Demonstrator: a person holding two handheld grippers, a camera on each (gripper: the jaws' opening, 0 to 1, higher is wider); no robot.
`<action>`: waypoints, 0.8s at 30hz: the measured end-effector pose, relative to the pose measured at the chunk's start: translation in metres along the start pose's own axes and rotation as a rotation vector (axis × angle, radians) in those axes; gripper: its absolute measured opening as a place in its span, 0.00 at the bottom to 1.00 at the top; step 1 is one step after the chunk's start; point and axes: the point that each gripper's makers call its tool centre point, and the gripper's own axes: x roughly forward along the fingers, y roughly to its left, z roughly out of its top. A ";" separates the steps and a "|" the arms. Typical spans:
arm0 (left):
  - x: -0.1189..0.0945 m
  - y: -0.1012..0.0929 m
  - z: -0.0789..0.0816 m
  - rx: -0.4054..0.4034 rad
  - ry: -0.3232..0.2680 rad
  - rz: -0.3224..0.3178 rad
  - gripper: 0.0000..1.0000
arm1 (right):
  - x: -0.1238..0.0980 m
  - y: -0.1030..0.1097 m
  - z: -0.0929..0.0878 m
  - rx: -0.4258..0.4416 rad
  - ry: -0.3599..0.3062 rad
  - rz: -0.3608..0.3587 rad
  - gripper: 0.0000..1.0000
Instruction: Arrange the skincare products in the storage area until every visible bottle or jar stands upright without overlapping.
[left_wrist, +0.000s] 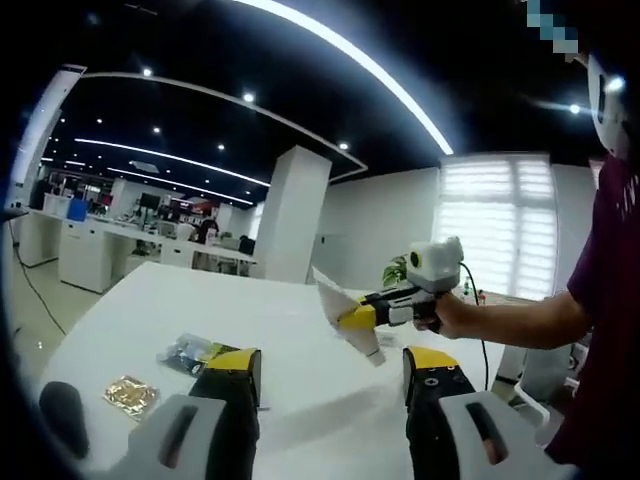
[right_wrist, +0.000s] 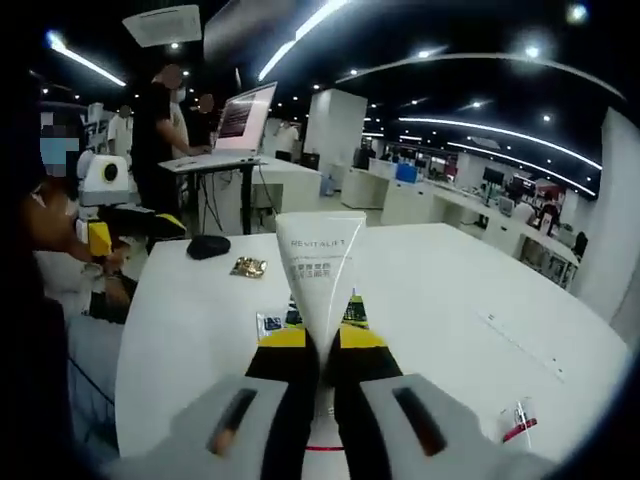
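Currently, reading the white table (left_wrist: 140, 300) left to right, I log these items:

1. Gold foil sachet (left_wrist: 130, 394), lying flat near the table's near-left edge in the left gripper view; in the right gripper view it lies toward the far-left edge beside a dark rounded object (right_wrist: 208, 246).
2. Dark printed sachets (left_wrist: 190, 352), flat, just beyond my left gripper (left_wrist: 330, 375), whose jaws stand apart with nothing between them.
3. White tube (right_wrist: 320, 270) marked REVITALIFT, held off the table surface, wide crimped end away from the camera. My right gripper (right_wrist: 322, 350) has both jaws pressed together on its lower part. In the left gripper view the same tube (left_wrist: 345, 305) hangs above the table's right side, tilted.
4. Small red-and-white item (right_wrist: 518, 420), near the table's near-right edge; too small to identify.

Step in hand, as I judge it: carrying the tube toward a standing place. The next move calls for turning it upright and lowering it onto bare table, apart from the sachets.
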 end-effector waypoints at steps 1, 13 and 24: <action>0.001 0.000 0.000 0.000 0.000 -0.003 0.60 | 0.001 0.004 0.001 -0.001 -0.015 0.002 0.03; 0.004 -0.001 -0.002 -0.028 0.004 -0.005 0.60 | 0.006 0.043 0.015 0.009 -0.115 0.031 0.04; 0.006 -0.005 -0.004 -0.061 0.011 -0.018 0.60 | 0.010 0.070 0.018 -0.002 -0.157 0.056 0.04</action>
